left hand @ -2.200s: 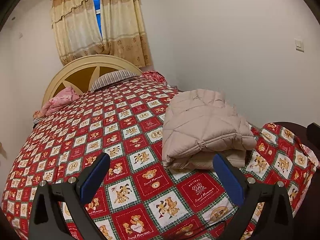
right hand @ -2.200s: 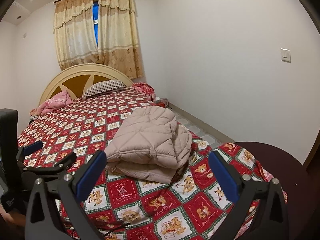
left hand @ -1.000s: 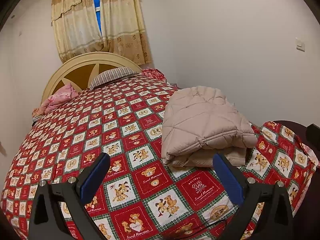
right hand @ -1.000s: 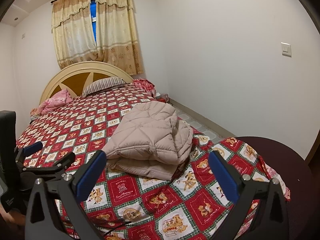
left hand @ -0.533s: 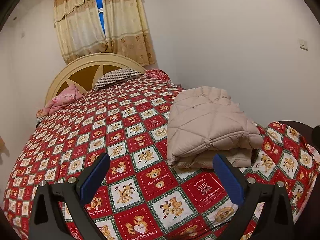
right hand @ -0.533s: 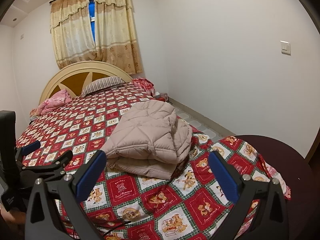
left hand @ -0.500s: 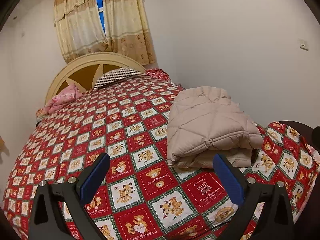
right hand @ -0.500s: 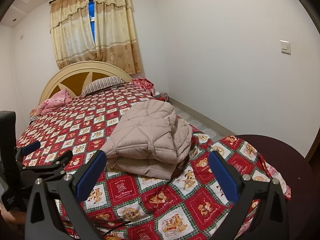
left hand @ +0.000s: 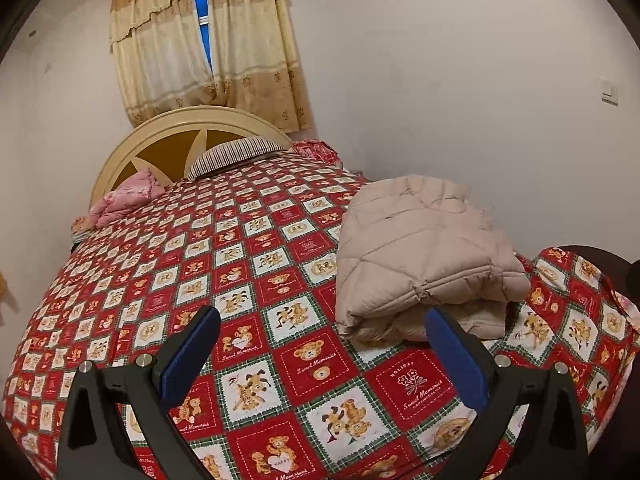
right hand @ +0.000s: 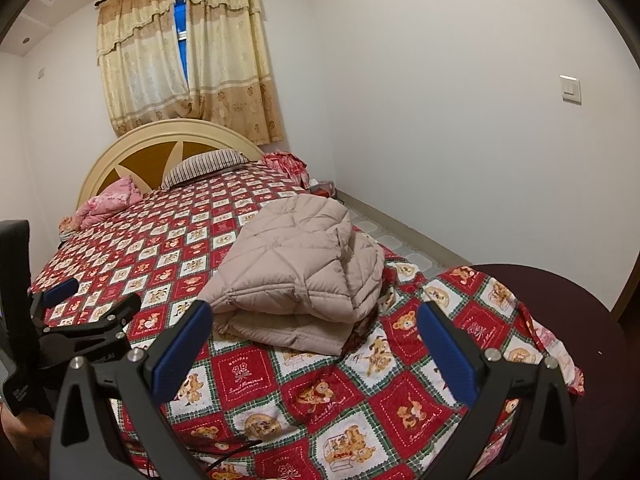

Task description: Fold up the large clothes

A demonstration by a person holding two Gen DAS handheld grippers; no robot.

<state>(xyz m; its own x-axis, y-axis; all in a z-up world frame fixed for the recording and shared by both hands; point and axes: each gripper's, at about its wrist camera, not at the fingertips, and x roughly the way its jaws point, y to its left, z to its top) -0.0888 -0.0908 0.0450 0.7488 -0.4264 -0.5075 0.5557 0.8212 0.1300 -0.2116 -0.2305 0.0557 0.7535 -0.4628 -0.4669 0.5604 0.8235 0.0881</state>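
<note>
Compared with the earlier pictures, little has changed: the folded beige padded jacket (left hand: 424,252) lies in the same spot on the bed, and both wrist views have only drifted slightly, with the headboard and curtains sitting a little differently in the picture.

One jacket is present, folded into a thick bundle of several layers. It rests on the red teddy-bear patterned bedspread (left hand: 248,264), near the foot end of the bed and close to the edge that faces the white wall. In the right wrist view the same jacket (right hand: 304,268) sits just beyond the gripper tips, touching nothing but the bedspread.

The left gripper (left hand: 320,356) hovers over the foot of the bed with its two blue-padded fingers spread wide apart, holding nothing. The right gripper (right hand: 312,344) is likewise spread wide and empty. Nothing lies between either gripper and the jacket.

At the head of the bed stand one cream arched headboard (left hand: 188,136), one striped pillow (left hand: 236,152) and one pink bundle of cloth (left hand: 128,196) near the far corner. Two pale yellow curtains (left hand: 204,48) hang over one window. One light switch (right hand: 570,88) is on the side wall. A dark round surface (right hand: 568,304) sits by the foot corner.
</note>
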